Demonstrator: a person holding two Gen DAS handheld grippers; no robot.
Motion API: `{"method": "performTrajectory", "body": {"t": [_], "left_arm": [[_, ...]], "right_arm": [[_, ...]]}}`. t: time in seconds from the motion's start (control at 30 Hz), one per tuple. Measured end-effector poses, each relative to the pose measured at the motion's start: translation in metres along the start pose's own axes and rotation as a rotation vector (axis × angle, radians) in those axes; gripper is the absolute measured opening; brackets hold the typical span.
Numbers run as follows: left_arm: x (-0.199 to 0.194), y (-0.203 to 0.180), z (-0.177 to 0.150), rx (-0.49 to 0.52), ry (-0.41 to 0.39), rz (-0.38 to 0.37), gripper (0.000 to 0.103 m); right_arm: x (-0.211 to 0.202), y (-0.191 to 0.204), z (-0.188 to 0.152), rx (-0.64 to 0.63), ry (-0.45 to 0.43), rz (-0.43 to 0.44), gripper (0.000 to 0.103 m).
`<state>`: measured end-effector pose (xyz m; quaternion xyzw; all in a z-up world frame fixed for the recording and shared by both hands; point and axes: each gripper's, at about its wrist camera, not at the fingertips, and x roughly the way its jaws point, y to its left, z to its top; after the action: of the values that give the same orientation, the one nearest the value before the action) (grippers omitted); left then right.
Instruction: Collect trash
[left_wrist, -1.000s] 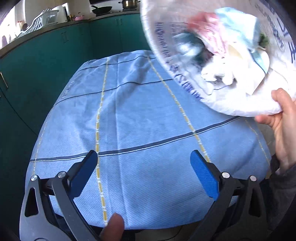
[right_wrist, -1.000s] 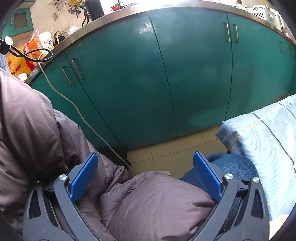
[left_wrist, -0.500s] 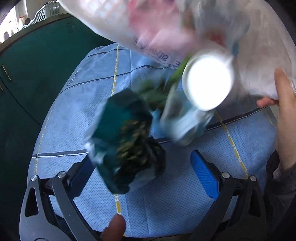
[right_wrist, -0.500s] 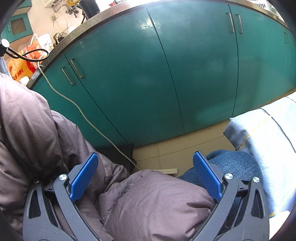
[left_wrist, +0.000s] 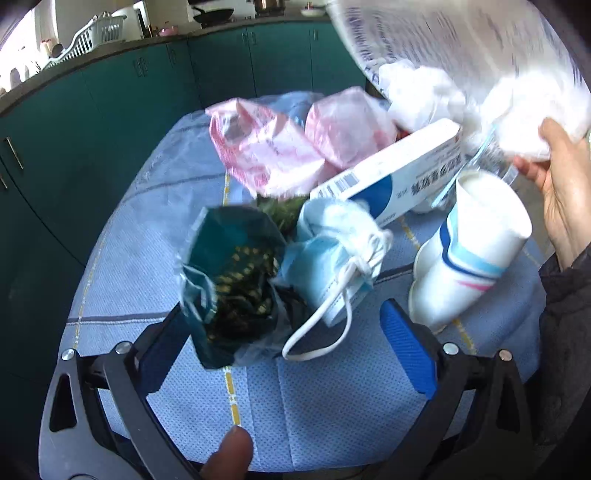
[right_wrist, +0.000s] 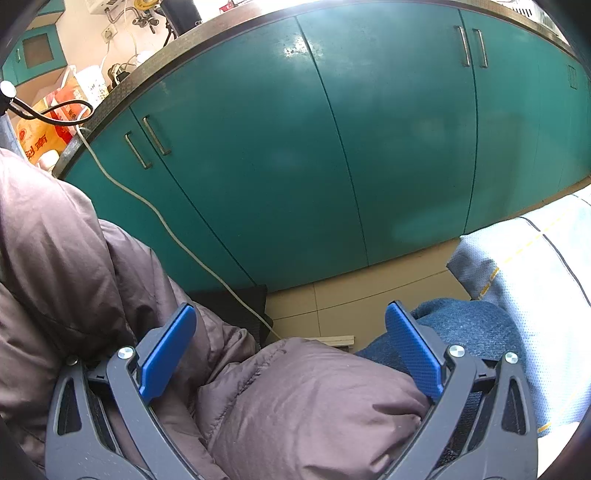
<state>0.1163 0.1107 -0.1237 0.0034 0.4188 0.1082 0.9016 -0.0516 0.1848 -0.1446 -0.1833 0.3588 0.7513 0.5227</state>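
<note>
While a hand tips a bag over the table, trash sits mid-table near its front edge: wrapper, mask, cup, box. All light, soft/crushable; take mask by its strap, cup by rim. Left gripper & right gripper both spread, empty.

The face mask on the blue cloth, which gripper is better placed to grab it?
Left. The left gripper is open right at the mask; the right gripper faces cabinets.
</note>
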Motion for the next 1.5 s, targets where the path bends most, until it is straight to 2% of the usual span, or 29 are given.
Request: {"method": "performTrajectory", "body": {"t": [0.1,0.27,0.47,1.07,1.3,1.4,1.5], "left_arm": [[-0.008,-0.003,0.002,-0.003,-0.030,-0.017,0.100],[-0.011,-0.009,0.002,0.004,-0.032,-0.022,0.100],[-0.025,-0.007,0.006,-0.011,-0.095,-0.065,0.100],[-0.076,-0.053,0.010,0.086,-0.181,-0.105,0.100],[-0.084,-0.072,0.013,0.118,-0.201,-0.090,0.100],[-0.090,-0.077,0.012,0.127,-0.217,-0.060,0.100],[-0.092,-0.076,0.013,0.159,-0.229,-0.044,0.100]], "right_arm": [[0.000,0.002,0.001,-0.005,0.003,-0.002,0.100],[-0.001,0.002,0.000,-0.004,0.001,-0.006,0.100],[-0.004,0.007,-0.001,-0.013,0.003,-0.022,0.100],[-0.039,0.038,-0.012,-0.057,-0.063,-0.120,0.100],[-0.055,0.043,-0.019,-0.073,-0.098,-0.141,0.100],[-0.060,0.047,-0.023,-0.071,-0.110,-0.153,0.100],[-0.063,0.052,-0.024,-0.087,-0.143,-0.131,0.100]]}}
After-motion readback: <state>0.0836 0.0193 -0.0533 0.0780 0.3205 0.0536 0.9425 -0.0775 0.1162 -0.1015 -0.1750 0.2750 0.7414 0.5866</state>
